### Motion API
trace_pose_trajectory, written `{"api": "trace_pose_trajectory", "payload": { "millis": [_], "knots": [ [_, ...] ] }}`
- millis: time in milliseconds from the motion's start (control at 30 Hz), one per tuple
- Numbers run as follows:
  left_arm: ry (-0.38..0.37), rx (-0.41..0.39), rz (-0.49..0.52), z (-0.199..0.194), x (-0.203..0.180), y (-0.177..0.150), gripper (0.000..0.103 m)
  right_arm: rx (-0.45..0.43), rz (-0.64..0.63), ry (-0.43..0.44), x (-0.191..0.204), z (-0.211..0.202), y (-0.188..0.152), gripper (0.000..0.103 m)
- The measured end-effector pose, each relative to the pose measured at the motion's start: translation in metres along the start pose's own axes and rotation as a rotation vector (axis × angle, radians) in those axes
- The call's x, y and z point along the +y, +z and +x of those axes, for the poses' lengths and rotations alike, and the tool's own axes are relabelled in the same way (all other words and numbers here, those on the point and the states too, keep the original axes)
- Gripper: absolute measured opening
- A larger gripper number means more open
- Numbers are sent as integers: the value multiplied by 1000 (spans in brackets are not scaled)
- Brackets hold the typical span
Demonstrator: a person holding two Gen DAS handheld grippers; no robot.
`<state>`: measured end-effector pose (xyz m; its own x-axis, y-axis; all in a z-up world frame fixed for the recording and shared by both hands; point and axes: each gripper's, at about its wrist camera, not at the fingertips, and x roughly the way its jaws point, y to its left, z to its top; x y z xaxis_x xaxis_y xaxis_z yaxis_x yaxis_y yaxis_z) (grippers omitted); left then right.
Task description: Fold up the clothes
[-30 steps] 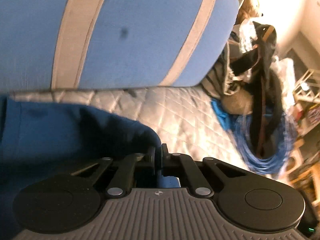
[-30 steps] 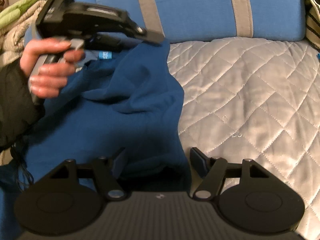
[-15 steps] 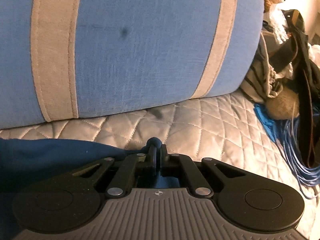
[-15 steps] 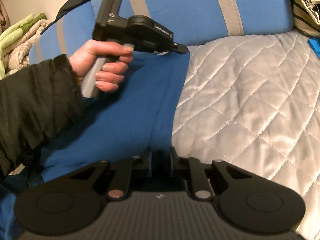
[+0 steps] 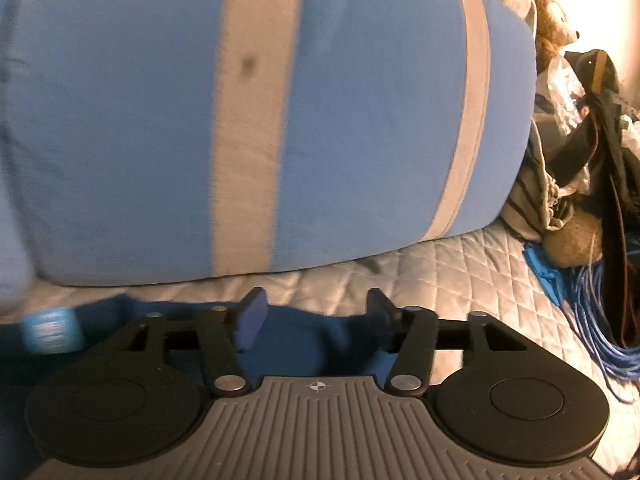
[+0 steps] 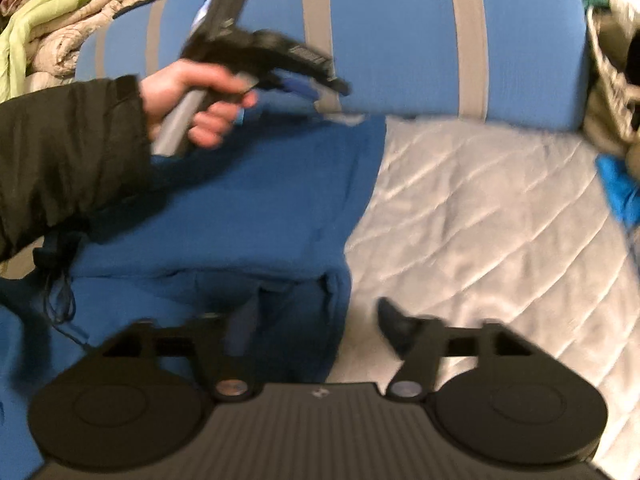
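Note:
A dark blue garment lies folded on the left part of a grey quilted cover, its right edge running straight from back to front. My right gripper stands open over the garment's near right corner, one finger above cloth, the other above the quilt. A hand in a black sleeve holds my left gripper above the garment's far right corner. In the left wrist view the left gripper is open, with the blue garment lying loose under it and a light blue label at the left.
A big blue cushion with grey stripes stands right behind the garment. Bags, a plush toy and coiled blue cables crowd the right side. Folded blankets are stacked at the far left. The quilt spreads bare to the right of the garment.
Both grippers were shut on the blue garment half a second ago and now stand open. The garment has dropped flat onto the quilt.

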<state>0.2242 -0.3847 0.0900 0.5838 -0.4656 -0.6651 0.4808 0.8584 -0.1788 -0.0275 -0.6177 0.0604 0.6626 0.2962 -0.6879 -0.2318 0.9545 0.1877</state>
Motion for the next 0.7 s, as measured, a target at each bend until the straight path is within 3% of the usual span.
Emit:
{"api": "trace_pose_trajectory", "payload": {
  "millis": [300,567,700],
  "knots": [
    [156,-85,40,-137,38,-40,64,-84,-48,-90,23,-46,29,95],
    [276,-283,48,-284,55,-87,71,-207,-56,-145,33,-95,48,103],
    [335,-382,50,-357,63,-110,72,-298,-47,-216,35,-124,64,103]
  ]
}}
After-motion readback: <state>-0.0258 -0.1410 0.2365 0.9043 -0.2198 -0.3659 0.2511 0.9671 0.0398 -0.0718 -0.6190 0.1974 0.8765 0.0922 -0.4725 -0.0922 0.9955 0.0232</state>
